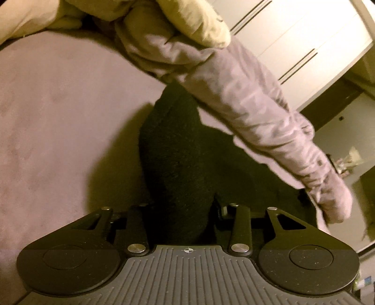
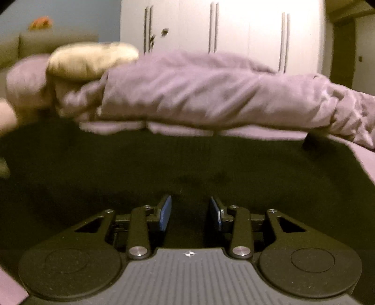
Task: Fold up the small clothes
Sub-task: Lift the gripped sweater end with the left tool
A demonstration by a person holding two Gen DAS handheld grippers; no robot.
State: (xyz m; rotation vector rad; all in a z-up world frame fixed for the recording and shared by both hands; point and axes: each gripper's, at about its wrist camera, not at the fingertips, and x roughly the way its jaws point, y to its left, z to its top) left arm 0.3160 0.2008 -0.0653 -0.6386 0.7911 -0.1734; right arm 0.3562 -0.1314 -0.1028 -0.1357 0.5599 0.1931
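Note:
A dark, nearly black garment [image 1: 173, 150] rises from between the fingers of my left gripper [image 1: 185, 208] and hides the pads; the jaws are shut on it. It stands lifted off the lilac bed sheet [image 1: 58, 105] and throws a shadow to the left. In the right wrist view the same dark garment [image 2: 187, 159] spreads wide ahead of my right gripper [image 2: 191, 211]. Its blue pads [image 2: 166, 212] stand a little apart, with dark fabric filling the gap between them.
A rumpled lilac duvet [image 1: 246, 101] [image 2: 199, 93] lies bunched across the bed just beyond the garment. A beige cushion [image 1: 194, 21] [image 2: 91, 61] rests on it. White wardrobe doors [image 2: 246, 30] stand behind the bed.

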